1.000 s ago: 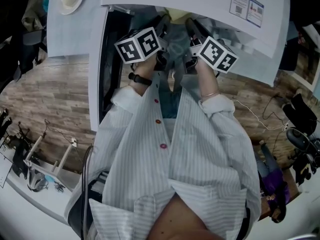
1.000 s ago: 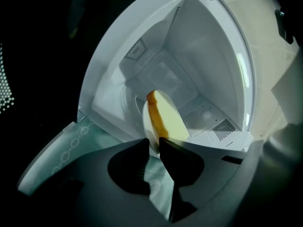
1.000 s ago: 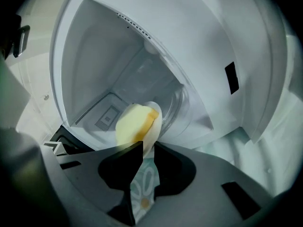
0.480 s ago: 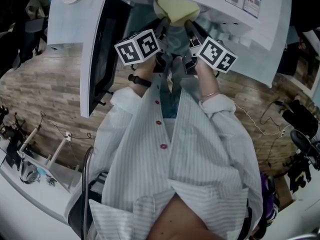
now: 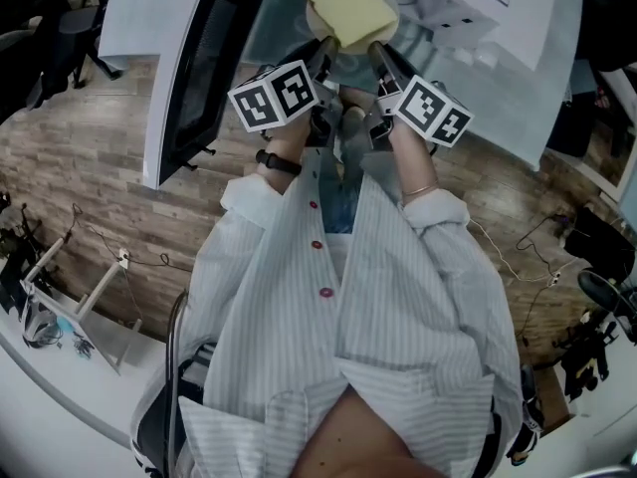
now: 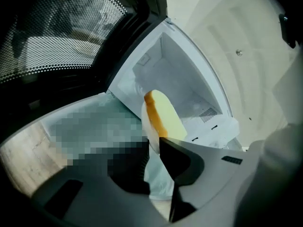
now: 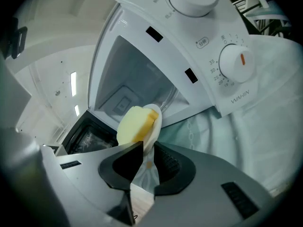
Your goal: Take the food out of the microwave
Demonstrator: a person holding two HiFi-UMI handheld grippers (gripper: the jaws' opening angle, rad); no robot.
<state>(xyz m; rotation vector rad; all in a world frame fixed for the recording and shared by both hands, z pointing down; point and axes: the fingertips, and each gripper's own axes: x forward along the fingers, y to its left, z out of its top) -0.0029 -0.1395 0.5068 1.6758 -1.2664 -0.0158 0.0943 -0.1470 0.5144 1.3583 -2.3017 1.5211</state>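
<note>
microwave white, cavity wide open, knobs on the right panel; dark-windowed door swung out to the left. under it, pale patterned cloth. left gripper and right gripper side by side in front of the opening, each clamped on the near rim of one white plate, rim pinched between both pairs of jaws. plate held just outside the cavity mouth. on the plate, yellow food, a soft rounded slab.
</note>
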